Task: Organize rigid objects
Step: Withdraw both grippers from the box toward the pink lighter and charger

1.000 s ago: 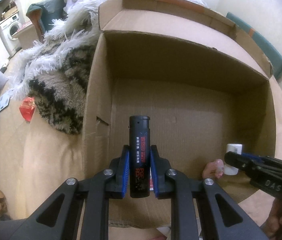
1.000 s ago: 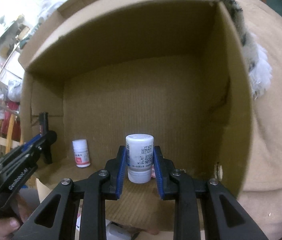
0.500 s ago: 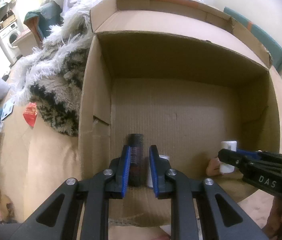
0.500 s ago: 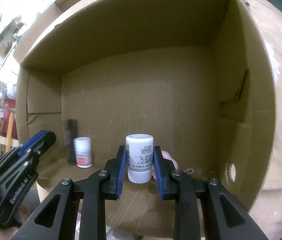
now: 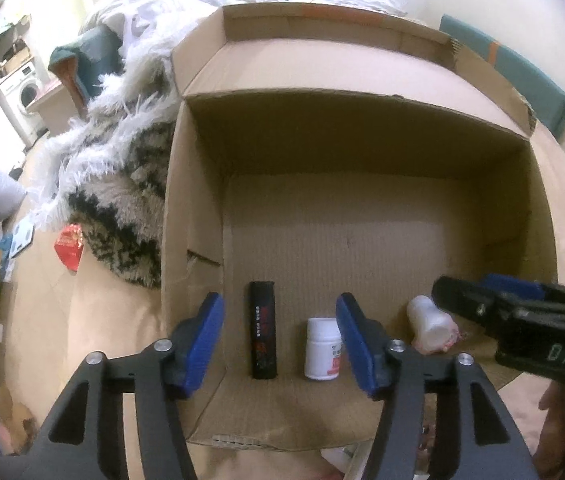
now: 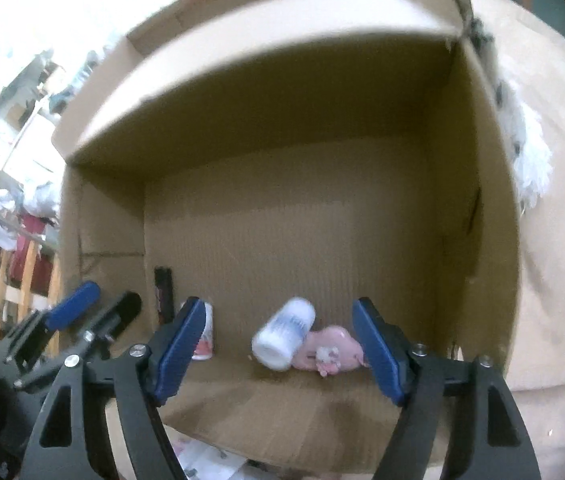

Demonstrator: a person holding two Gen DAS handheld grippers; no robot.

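Judging the tipped white bottle (image 6: 284, 332) light, stiff and slippery, we hold both tongs (image 5: 280, 336) (image 6: 278, 346) apart; grip its middle.

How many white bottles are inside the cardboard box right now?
2. One white bottle stands upright beside the black lighter; the other white bottle is tipped over against the pink toy. Claws may hide more.

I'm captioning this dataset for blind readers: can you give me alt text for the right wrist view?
The open right gripper faces into a cardboard box lying on its side, where a white bottle leans tipped against a pink toy. To the left stand another white bottle, a black lighter and the open left gripper.
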